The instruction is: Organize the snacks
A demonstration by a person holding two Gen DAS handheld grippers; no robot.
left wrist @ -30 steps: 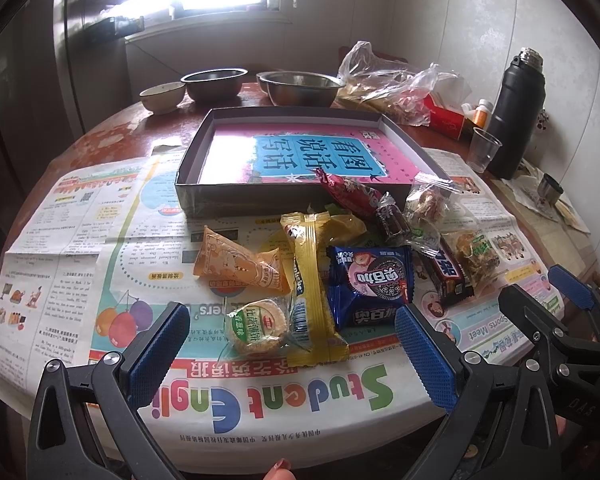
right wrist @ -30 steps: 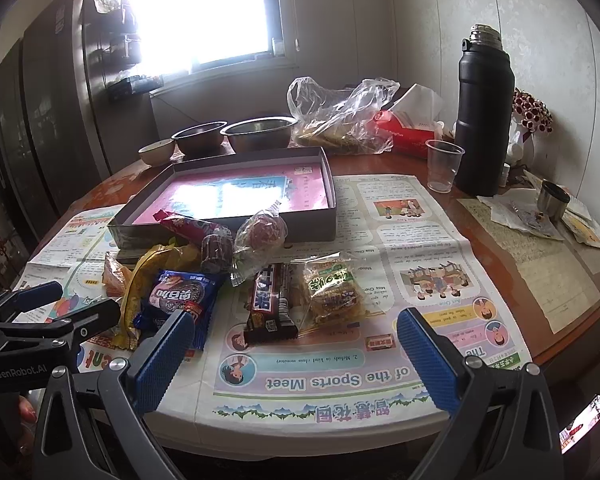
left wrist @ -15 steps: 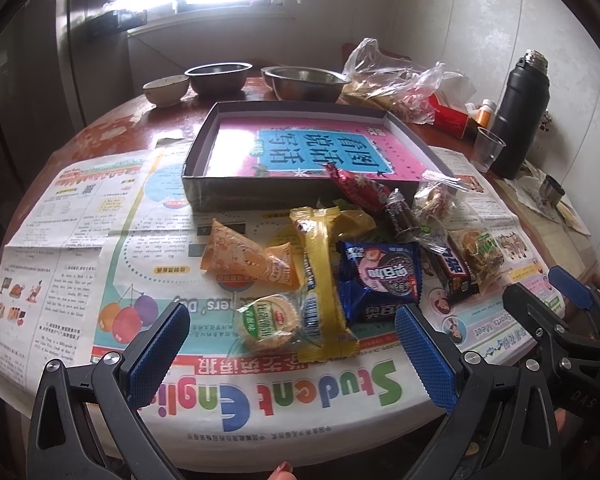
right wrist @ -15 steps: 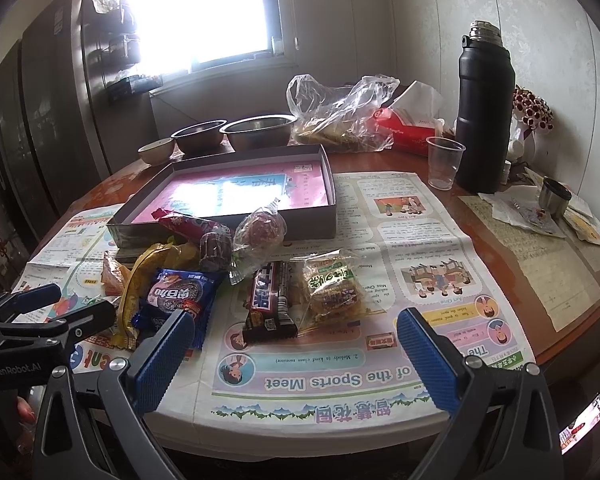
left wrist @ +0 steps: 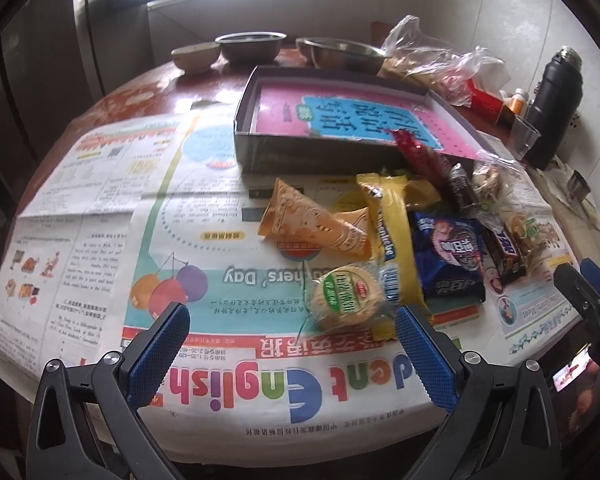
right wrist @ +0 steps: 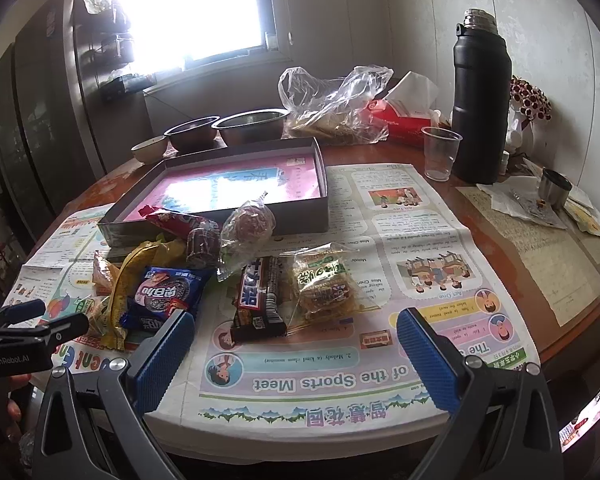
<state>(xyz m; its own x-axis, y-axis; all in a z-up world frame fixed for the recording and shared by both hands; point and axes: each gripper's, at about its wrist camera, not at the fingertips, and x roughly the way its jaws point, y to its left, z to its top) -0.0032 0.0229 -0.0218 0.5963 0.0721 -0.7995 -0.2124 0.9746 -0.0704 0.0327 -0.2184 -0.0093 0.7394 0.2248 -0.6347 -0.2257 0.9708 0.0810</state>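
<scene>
Snack packets lie heaped on newspaper at frame centre, the open box just behind them, bowls beyond it, flask upper right on the worktop.

Your grippers have black arms with blue, cross-hatched pads. The newspaper under the snacks is white with multicoloured print and rainbow-lettered headlines. The grey box holds a pink sheet with a light-blue panel. You see an orange patterned cone packet, a long yellow wrapper, a dark-blue cookie packet with pink-and-white lettering, a dark-brown chocolate bar with white-and-blue lettering, a red wrapper, and a round cracker pack with a green label. The flask is black.
</scene>
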